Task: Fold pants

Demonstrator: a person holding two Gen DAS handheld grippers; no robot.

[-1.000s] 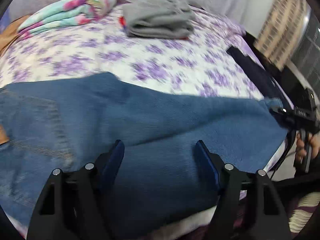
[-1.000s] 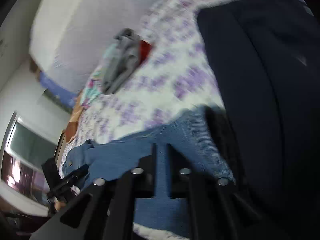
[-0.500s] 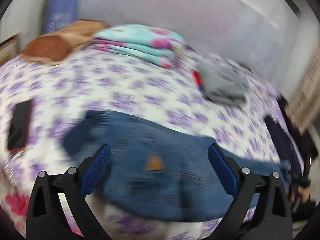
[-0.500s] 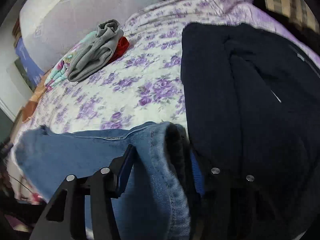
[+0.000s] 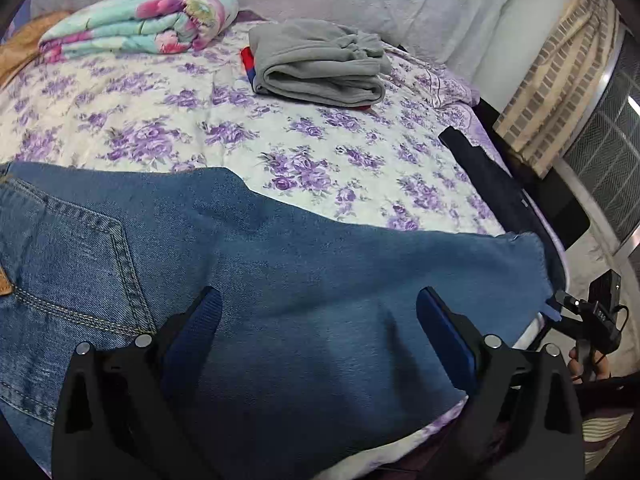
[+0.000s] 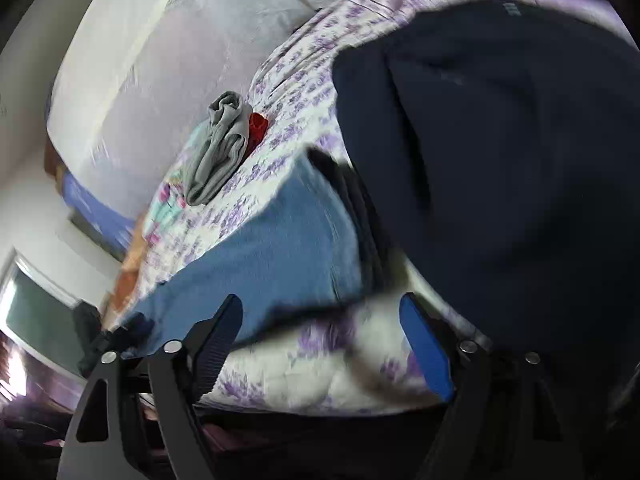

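Blue jeans [image 5: 280, 280] lie flat along the near edge of the bed, waist and back pocket at the left, leg hem at the right. My left gripper [image 5: 318, 320] is open, hovering over the middle of the jeans, holding nothing. My right gripper [image 6: 320, 332] is open and empty, just off the bed's edge beyond the hem end of the jeans [image 6: 288, 248]. It also shows at the far right of the left wrist view [image 5: 560, 304].
The bed has a purple-flowered cover [image 5: 180, 120]. Folded grey pants [image 5: 320, 64] lie on a red item at the back. A rolled floral blanket [image 5: 140, 20] lies back left. A dark navy garment [image 6: 500, 140] lies beside the jeans' hem.
My right gripper has opened, let go of the jeans hem and drawn back off the bed edge. My left gripper swung left toward the waist, then back over the legs.
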